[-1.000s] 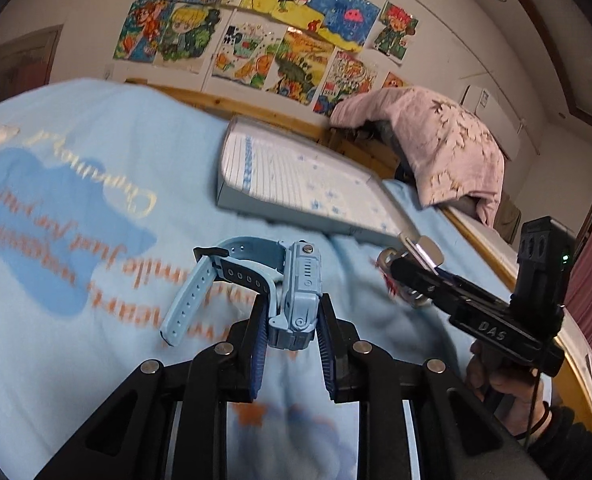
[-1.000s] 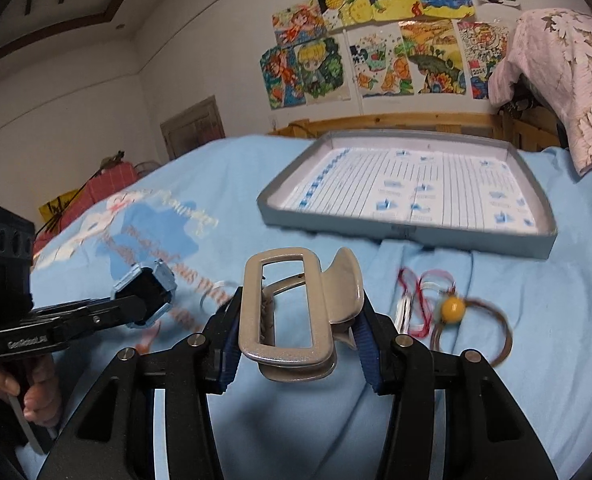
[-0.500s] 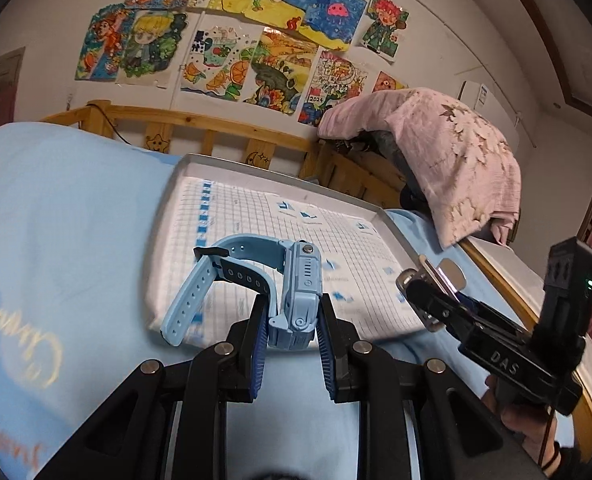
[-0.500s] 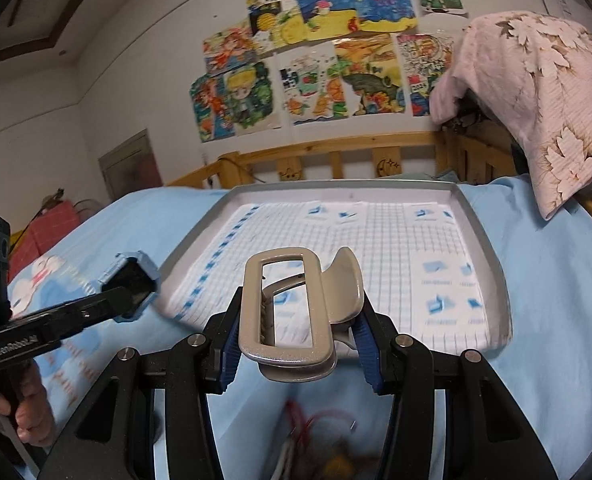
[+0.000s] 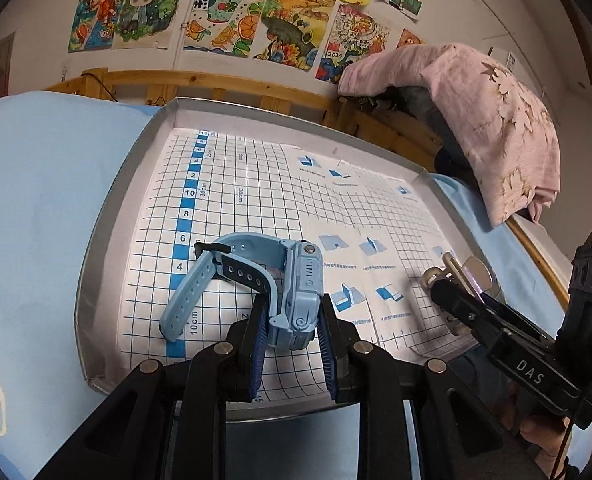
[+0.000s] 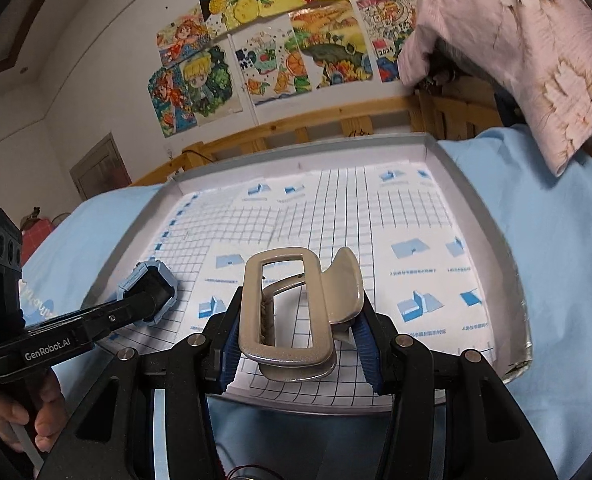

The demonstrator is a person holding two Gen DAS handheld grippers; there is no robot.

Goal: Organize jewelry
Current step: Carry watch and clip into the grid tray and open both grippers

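Left gripper [image 5: 291,330] gripping blue watch [image 5: 296,296], strap [image 5: 215,276] trailing left, over tray [image 5: 99,240]

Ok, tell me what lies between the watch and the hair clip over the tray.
Nothing. In the left wrist view only bare gridded tray lining shows between the blue watch and the silver hair clip, each held in its own gripper.

The watch [image 5: 296,300] looks like matt pale-blue plastic, its strap [image 5: 191,292] a smooth rubbery kind. The hair clip [image 6: 291,312] is brushed, satin-finish metal with a dull sheen. The tray [image 5: 107,216] has grey walls, possibly thin metal or coated card, lined with smooth printed grid paper [image 5: 255,184]. Soft matt blue cloth covers the bed [image 5: 43,200]; its rail [image 5: 231,88] is bare light wood.
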